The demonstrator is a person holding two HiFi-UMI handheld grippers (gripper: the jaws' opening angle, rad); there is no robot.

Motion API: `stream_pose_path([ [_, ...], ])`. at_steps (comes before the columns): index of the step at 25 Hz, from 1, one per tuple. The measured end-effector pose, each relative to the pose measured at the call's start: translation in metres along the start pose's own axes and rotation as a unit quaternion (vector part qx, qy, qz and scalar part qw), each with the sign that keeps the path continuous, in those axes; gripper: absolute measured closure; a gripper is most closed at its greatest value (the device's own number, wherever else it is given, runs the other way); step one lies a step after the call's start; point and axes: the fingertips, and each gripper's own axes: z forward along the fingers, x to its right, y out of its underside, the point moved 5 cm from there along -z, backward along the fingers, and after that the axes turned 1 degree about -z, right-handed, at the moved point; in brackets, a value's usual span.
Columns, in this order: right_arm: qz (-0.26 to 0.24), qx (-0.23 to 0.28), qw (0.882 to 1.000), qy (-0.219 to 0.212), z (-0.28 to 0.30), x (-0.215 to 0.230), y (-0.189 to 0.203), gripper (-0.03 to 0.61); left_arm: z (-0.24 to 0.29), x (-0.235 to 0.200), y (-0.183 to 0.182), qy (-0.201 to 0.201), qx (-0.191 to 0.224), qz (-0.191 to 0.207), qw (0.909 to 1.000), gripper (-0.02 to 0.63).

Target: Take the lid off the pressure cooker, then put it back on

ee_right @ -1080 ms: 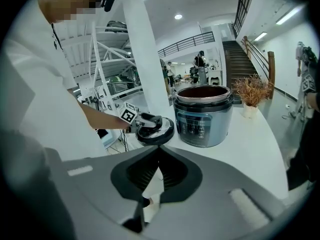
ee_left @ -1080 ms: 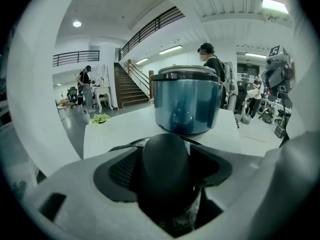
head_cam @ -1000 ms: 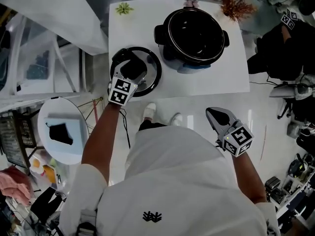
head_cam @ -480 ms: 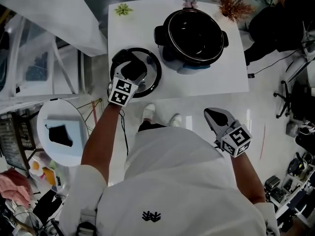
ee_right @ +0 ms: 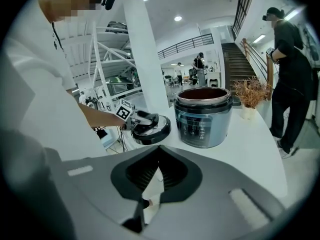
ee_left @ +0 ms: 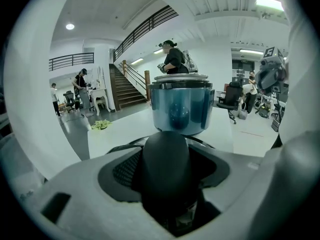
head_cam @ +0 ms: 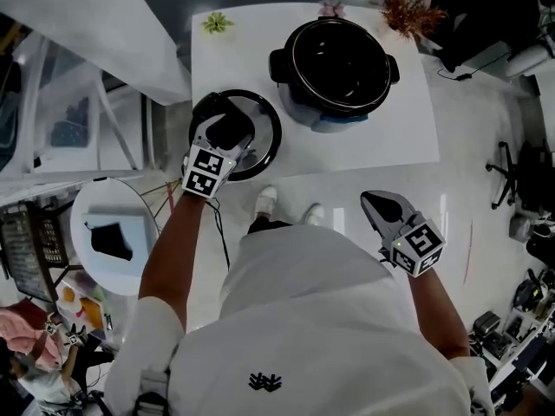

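At the near left corner of the white table [head_cam: 373, 146], the cooker's lid [head_cam: 267, 137] sits in the grasp of the left gripper [head_cam: 229, 130]. Its jaws stand wide around the fat black handle [ee_left: 165, 159] on top of the lid and press on it from both sides, and the handle fills the space between them. The lid lies flat and level, and its rim reaches the table's left and near edges. From where I stand I cannot tell whether it rests on the tabletop or hangs just clear of it.

Farther back and to the right stands the pot [head_cam: 338, 59] of the pressure cooker. It is upright and uncovered, with its dark inside open to the ceiling. It is near the lid but not touching it. A small green plant [head_cam: 217, 22] sits at the far left corner of the table and a reddish dried one [head_cam: 409, 7] at the far right corner.

The right gripper [head_cam: 379, 204] is off the table, over the floor at the person's right side, pointing toward the table's near edge. Its jaws are drawn together to a thin slit with nothing between them.

A person in black [ee_right: 290, 74] stands beyond the right end of the table, near a staircase.
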Motion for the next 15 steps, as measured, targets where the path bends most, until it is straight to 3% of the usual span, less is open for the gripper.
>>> stream_pose_path([
  [15,-0.001,0.035,0.999,-0.021,-0.004,0.005,-0.001,0.565,-0.072,-0.013,-0.058,0.01,0.009,0.025,0.9996,0.324],
])
